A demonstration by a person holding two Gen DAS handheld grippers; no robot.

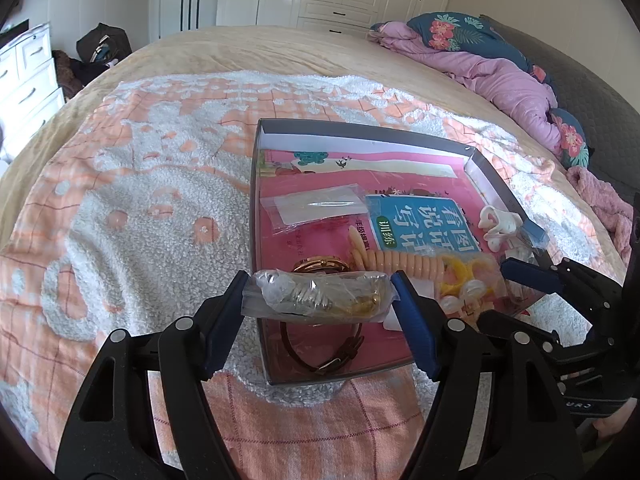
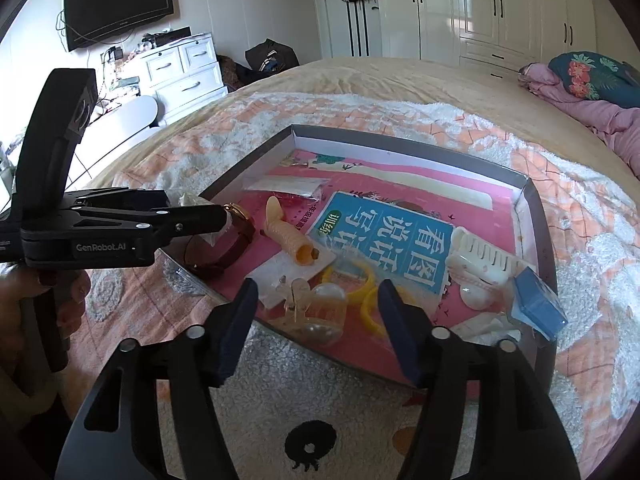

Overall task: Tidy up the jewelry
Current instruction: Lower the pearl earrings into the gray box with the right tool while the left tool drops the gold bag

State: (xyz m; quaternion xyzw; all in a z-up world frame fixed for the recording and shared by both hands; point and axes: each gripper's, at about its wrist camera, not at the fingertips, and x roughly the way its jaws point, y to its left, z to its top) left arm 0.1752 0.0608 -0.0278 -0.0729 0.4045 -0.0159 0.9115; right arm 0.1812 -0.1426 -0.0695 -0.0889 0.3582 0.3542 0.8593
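While our left gripper (image 1: 318,294) pinches the slippery jewelry bag (image 1: 320,294) over the box's (image 1: 472,152) near edge, right gripper (image 2: 316,308) jaws wide, it could slide free.

1. Fluffy, nubby terry cloth on the peach-and-white blanket (image 1: 132,208).
2. Crinkly clear plastic around the jewelry bag (image 1: 320,294), shiny silver and gold metal inside.
3. Glossy pink paper on the book cover (image 2: 404,240).
4. Smooth brown leather on the watch strap (image 2: 232,248).
5. Matt black plastic on the left gripper (image 1: 318,292), blue rubbery pads (image 1: 412,316).
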